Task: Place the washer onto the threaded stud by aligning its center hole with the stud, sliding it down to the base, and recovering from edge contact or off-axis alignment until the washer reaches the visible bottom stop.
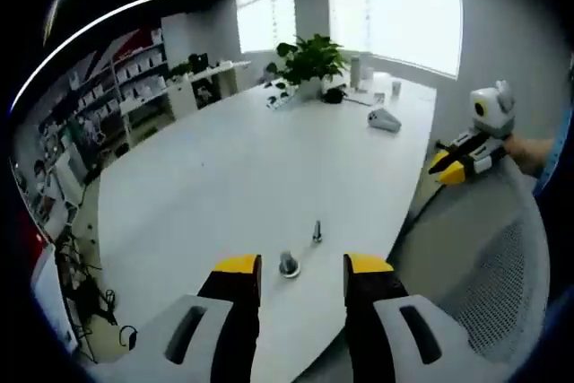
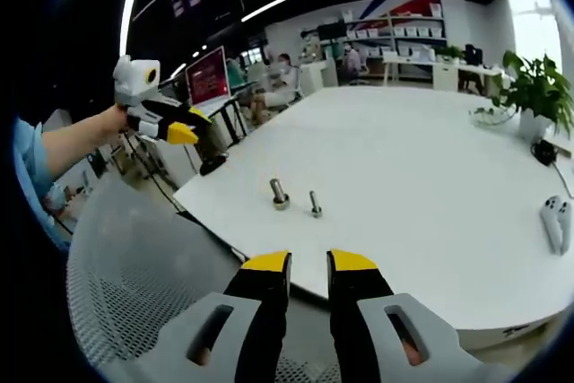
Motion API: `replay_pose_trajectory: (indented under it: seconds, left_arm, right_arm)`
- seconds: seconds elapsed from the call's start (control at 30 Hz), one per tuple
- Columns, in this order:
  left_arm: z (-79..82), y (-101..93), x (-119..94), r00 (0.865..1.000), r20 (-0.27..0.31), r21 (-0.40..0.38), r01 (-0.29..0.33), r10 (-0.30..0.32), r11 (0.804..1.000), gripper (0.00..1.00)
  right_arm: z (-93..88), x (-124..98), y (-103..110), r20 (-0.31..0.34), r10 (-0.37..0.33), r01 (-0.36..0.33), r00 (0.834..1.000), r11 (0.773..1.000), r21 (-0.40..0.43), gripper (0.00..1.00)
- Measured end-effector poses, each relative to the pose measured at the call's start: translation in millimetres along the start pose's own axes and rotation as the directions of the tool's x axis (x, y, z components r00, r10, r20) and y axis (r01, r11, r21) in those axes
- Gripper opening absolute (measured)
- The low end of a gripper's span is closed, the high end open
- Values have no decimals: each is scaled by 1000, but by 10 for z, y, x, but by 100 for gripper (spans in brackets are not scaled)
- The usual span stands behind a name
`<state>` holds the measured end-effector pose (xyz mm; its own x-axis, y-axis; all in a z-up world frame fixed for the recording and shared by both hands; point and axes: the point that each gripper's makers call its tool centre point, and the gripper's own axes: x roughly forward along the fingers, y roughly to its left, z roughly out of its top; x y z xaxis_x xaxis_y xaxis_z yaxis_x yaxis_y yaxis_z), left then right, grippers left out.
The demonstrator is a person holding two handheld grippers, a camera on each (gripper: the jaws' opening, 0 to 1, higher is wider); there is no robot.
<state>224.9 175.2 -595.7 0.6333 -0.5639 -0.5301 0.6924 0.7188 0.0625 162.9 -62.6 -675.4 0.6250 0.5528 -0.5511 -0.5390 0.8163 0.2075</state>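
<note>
Two small metal pieces stand on the white table [image 1: 224, 177] near its edge. One is a thin threaded stud [image 1: 317, 231] [image 2: 316, 204]; the other is a thicker stud on a wider base [image 1: 289, 264] [image 2: 279, 193]. At this size I cannot tell a separate washer. My left gripper [image 1: 302, 266] hangs open just before the thicker piece, holding nothing. My right gripper [image 2: 309, 262] is off the table edge, its jaws a narrow gap apart with nothing between them. Each gripper appears in the other view, held in a hand: the right gripper [image 1: 446, 168], the left gripper [image 2: 179, 132].
A grey mesh chair [image 1: 502, 293] [image 2: 134, 284] sits under the grippers at the table edge. A potted plant [image 1: 309, 65] [image 2: 536, 87] and white controllers [image 1: 384, 119] [image 2: 556, 221] lie at the far side. Shelves and desks with a red screen [image 2: 208, 75] stand beyond.
</note>
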Motion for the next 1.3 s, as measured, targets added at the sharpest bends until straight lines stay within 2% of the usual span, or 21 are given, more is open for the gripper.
replay_pose_trajectory:
  seconds: [0.1, 0.23, 0.33, 0.37, 0.43, 0.57, 0.67, 0.8, 0.87, 0.93, 1.07, 1.2, 1.27, 1.3]
  left_arm:
    - [62, -15, -132, 997, 64, -68, -31, 36, 997, 28]
    - [112, -31, -253, 985, 154, -181, -54, 83, 982, 39]
    - [80, 8, -317, 973, 185, -194, -102, 139, 976, 40]
    - [71, 58, -349, 963, 200, -208, -136, 178, 969, 40]
    - [79, 104, -395, 945, 244, -254, -153, 217, 955, 41]
    - [79, 96, -461, 923, 289, -334, -151, 254, 930, 47]
    - [85, 108, -485, 903, 322, -345, -167, 284, 924, 54]
    - [-7, 177, -436, 883, 327, -382, -203, 337, 902, 67]
    - [-52, 157, -408, 886, 312, -386, -212, 344, 898, 72]
    - [-65, 147, -415, 887, 300, -345, -242, 351, 907, 71]
    - [-108, 124, -426, 882, 296, -354, -254, 366, 900, 74]
    - [-198, 197, -474, 863, 289, -362, -303, 415, 882, 74]
    - [-266, 258, -506, 855, 274, -407, -312, 440, 859, 72]
    - [-272, 288, -523, 849, 281, -409, -315, 447, 856, 71]
  right_arm:
    - [-10, 2, 5, -8, 5, -5, 1000, 1000, -2, 19]
    - [-19, 5, 5, -14, 7, -7, 1000, 1000, -4, 19]
    - [-24, 5, 9, -17, 8, -8, 1000, 1000, -4, 19]
    - [-25, 6, 9, -17, 9, -9, 1000, 1000, -4, 19]
    - [-26, 5, 8, -18, 8, -8, 1000, 1000, -4, 19]
    - [-31, 4, 2, -19, 5, -5, 1000, 1000, -2, 19]
    - [-36, 2, -6, -20, -2, 2, 1000, 1000, 4, 20]
    - [-41, 2, -17, -24, -8, 9, 1000, 1000, 15, 20]
    - [-48, 0, -20, -27, -11, 11, 1000, 1000, 19, 21]
    - [-50, -3, -28, -27, -15, 15, 1000, 1000, 24, 22]
    - [-56, -10, -49, -27, -25, 26, 999, 999, 41, 26]
    - [-56, -10, -61, -23, -28, 29, 999, 998, 59, 28]
    - [-67, -1, -53, -30, -21, 23, 999, 997, 69, 30]
    - [-75, 2, -51, -36, -17, 19, 999, 997, 71, 31]
